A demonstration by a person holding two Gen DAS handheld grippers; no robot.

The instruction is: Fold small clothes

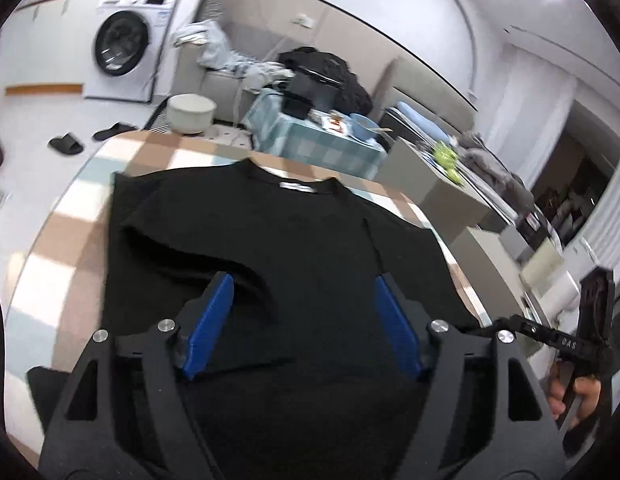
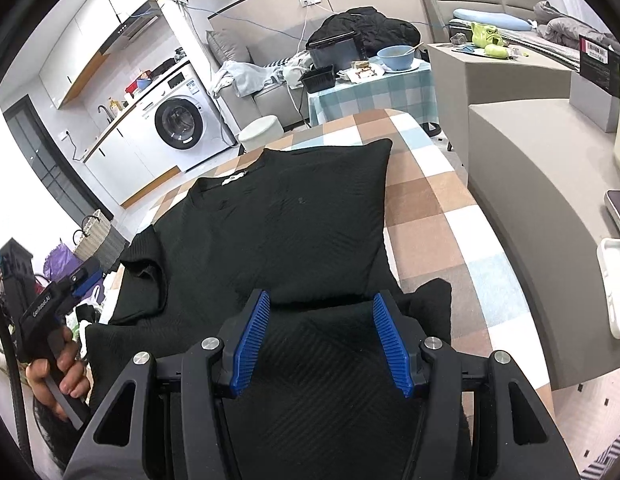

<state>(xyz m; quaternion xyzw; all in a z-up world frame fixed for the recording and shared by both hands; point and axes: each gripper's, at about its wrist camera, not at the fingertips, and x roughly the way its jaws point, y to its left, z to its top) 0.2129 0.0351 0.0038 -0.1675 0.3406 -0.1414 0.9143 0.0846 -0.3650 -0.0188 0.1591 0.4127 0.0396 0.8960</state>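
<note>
One black knit top (image 2: pixel 278 220) lies flat on the checked tablecloth (image 2: pixel 425 200), neck label away from the person, one sleeve folded in over the body. Both tools hover above its near hem: the left gripper (image 1: pixel 304 312) spread with nothing between its blue pads, the right gripper (image 2: pixel 321 340) likewise released, gripping nothing.

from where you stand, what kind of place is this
Most likely a small lived-in flat, kitchen and living area in one room: a washing machine under a counter with a sink, a grey sofa strewn with clothes, and a black top spread on a checked table.
</note>
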